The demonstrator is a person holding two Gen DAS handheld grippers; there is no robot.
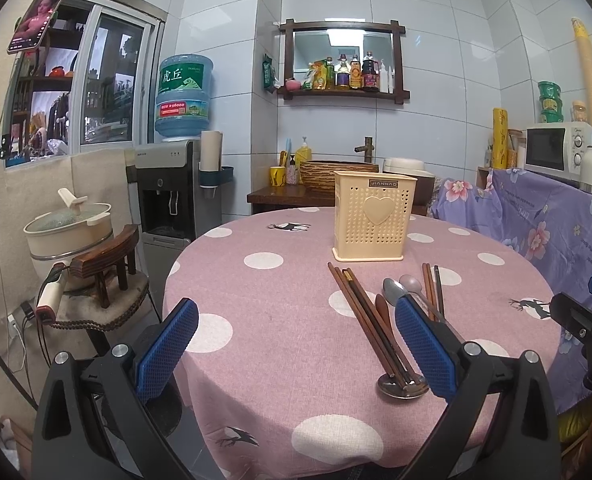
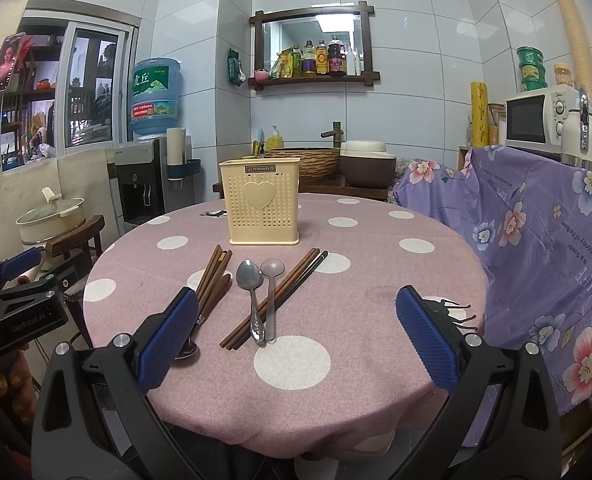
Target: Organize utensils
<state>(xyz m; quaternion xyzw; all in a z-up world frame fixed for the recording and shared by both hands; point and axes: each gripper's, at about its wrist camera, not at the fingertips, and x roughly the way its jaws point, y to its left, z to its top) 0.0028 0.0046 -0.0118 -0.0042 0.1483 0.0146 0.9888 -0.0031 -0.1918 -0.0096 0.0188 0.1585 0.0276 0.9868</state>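
A cream perforated utensil holder (image 1: 374,218) (image 2: 262,202) stands upright at the far middle of the round pink dotted table (image 1: 279,344) (image 2: 336,396). In front of it lie brown chopsticks (image 2: 211,276), a steel spoon (image 2: 251,292), a pink spoon (image 2: 271,288) and more chopsticks (image 2: 283,296). The left bunch of chopsticks (image 1: 370,320) and two spoons (image 1: 402,286) also show in the left wrist view. My left gripper (image 1: 296,344) is open and empty above the table's near left. My right gripper (image 2: 298,334) is open and empty above the near edge.
A chair with a pot (image 1: 69,230) stands left of the table beside a water dispenser (image 1: 167,184). A purple floral cloth (image 2: 536,248) covers furniture at the right, under a microwave (image 2: 540,120). A sink counter (image 2: 308,168) lies behind the table.
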